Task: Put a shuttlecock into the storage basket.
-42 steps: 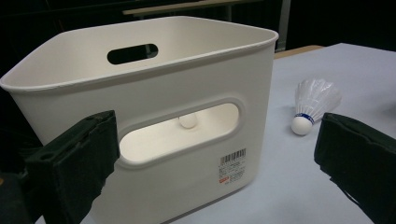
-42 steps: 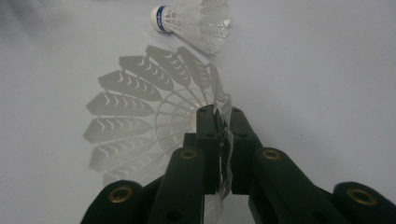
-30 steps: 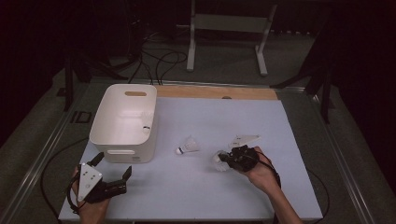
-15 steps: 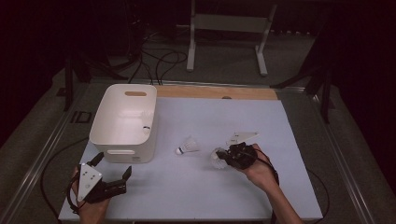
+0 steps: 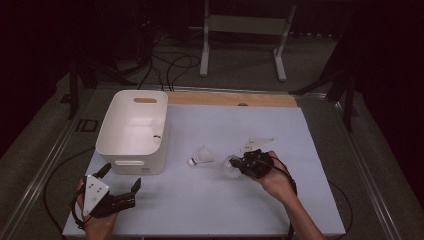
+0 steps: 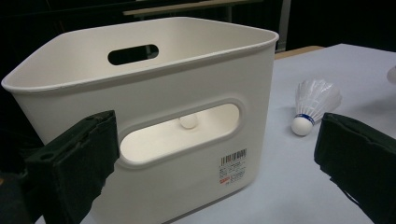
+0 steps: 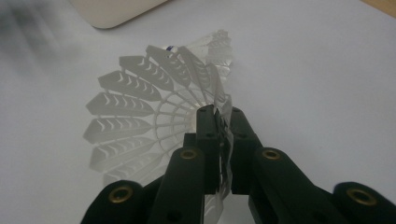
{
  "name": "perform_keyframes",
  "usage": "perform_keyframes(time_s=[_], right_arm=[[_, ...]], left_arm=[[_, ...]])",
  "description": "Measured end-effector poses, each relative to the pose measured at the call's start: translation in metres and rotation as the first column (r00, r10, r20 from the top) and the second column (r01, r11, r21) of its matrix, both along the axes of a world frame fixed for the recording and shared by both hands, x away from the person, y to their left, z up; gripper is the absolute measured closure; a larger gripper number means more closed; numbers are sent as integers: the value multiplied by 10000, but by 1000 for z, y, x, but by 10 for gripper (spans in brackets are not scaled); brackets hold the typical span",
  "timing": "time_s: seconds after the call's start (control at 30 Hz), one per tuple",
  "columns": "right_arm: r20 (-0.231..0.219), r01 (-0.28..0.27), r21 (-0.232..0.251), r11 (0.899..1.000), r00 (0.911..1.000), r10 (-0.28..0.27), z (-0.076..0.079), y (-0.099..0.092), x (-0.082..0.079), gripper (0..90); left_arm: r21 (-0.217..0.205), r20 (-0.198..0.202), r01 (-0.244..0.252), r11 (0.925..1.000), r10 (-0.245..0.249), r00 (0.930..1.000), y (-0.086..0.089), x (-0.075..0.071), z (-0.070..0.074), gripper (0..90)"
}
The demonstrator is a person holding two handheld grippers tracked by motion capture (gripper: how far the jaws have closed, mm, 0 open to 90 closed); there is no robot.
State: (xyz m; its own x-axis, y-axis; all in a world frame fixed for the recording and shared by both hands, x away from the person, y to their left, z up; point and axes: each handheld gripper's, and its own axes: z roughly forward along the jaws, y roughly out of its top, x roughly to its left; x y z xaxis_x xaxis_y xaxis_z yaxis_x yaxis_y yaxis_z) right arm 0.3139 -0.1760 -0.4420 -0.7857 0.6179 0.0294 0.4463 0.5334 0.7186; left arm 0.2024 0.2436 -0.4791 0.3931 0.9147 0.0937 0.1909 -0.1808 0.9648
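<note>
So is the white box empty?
No. A shuttlecock lies inside the box; its round tip shows through the handle hole.

Left gripper: black body w/ two chunky black jaws faced in matte foam-like pads, grey three-cornered plate on top w/ small dark dots, black cable looping off near the table's front-left corner. Right gripper: also black, pale grey plate on top, black cable trailing back along the forearm. Its jaws are slim black bars on hinged links, brass-coloured rivets at the pivots, small dark screw holes near the tips. Forearms bare, no sleeves in view.
</note>
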Motion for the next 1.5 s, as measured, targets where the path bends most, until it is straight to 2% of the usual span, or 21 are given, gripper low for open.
perform_keyframes(time_s=[1.5], right_arm=[[339,-117,48,9999,9994,115,24,16,7,862]], left_arm=[[-10,5,8,10000,-8,10000,0,0,0,6]])
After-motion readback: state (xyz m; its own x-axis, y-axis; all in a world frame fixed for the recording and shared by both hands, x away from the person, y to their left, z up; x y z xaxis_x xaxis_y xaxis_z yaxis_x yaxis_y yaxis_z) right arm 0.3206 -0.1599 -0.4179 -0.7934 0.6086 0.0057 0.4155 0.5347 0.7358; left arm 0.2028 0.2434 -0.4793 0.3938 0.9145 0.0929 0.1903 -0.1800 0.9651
